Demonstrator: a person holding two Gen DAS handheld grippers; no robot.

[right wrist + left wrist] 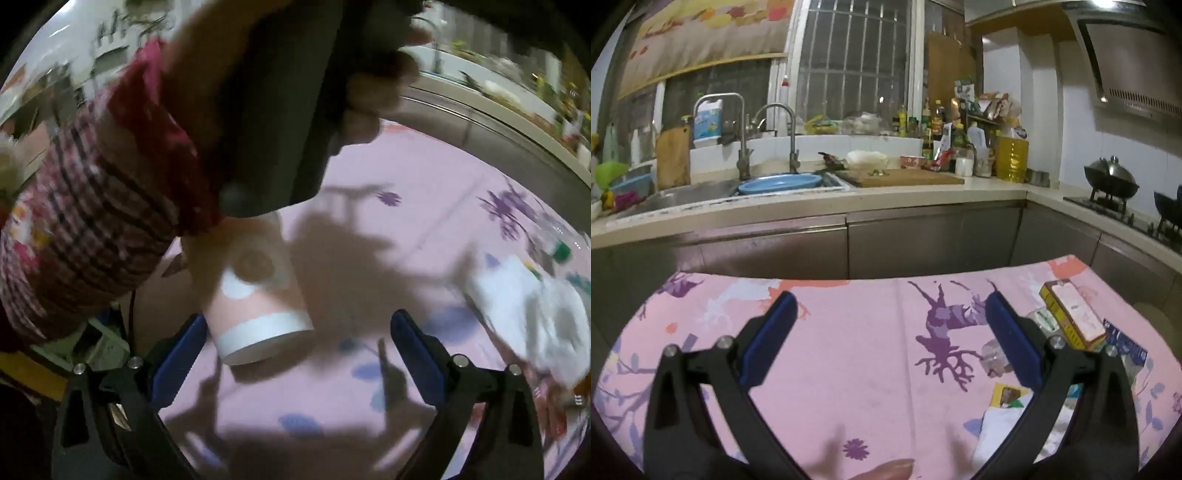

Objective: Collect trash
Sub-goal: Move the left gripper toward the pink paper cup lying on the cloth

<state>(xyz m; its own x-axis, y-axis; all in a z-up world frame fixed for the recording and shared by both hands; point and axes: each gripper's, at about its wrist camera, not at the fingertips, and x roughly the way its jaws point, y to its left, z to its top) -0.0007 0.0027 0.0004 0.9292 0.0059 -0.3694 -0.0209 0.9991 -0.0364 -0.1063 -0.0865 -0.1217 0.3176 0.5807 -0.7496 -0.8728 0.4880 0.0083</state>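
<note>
My left gripper is open and empty above a table with a pink patterned cloth. Trash lies at its right: a yellow and white carton, a crushed clear plastic bottle, a blue wrapper, a small brown packet and white paper. My right gripper is open and empty over the same cloth. A pink and white paper cup lies on its side just ahead of the left finger. White crumpled paper and a clear bottle with a green cap lie at the right.
The person's hand and sleeve with the other gripper's body fill the upper left of the right wrist view. Beyond the table stands a kitchen counter with a sink, a blue basin, a cutting board and bottles. A stove with woks is at the right.
</note>
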